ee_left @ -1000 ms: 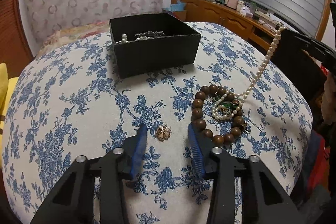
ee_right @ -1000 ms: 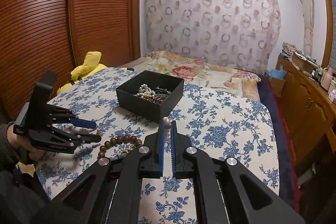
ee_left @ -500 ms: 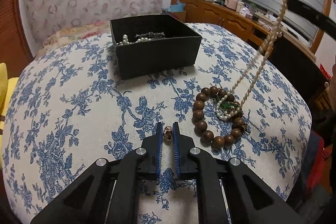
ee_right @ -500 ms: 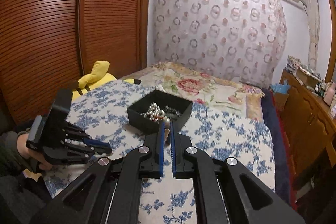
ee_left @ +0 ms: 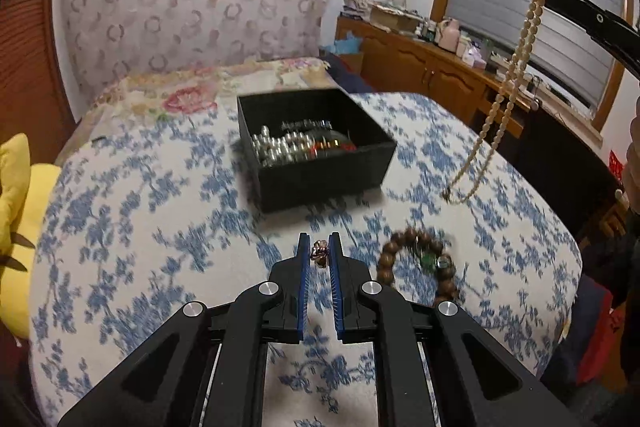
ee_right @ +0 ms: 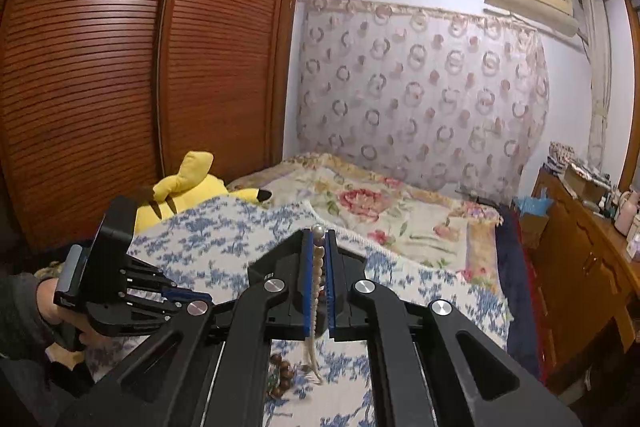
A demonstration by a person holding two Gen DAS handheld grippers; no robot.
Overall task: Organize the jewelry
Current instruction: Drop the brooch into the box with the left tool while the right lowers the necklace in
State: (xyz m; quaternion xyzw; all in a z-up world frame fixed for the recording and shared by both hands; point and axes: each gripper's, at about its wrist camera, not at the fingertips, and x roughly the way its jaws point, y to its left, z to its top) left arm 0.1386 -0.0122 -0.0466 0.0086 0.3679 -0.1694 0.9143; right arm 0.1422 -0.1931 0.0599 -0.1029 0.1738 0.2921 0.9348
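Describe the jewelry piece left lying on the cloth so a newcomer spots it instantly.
On the blue-floral white cloth, look nearer than the black square box of jewelry. The brown wooden bead bracelet lies flat there, ring-shaped, with a green stone; its beads are large and dark, unlike the hanging white pearl strand.

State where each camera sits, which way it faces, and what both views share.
Left wrist: behind the left gripper, angled down at the black box; a small charm is pinched between its fingers.
Right wrist: behind the right gripper, facing the curtain; a sleeved hand shows at left.
Shared: the pearl necklace held by the right gripper, the wooden bead bracelet, and the blue floral cloth.
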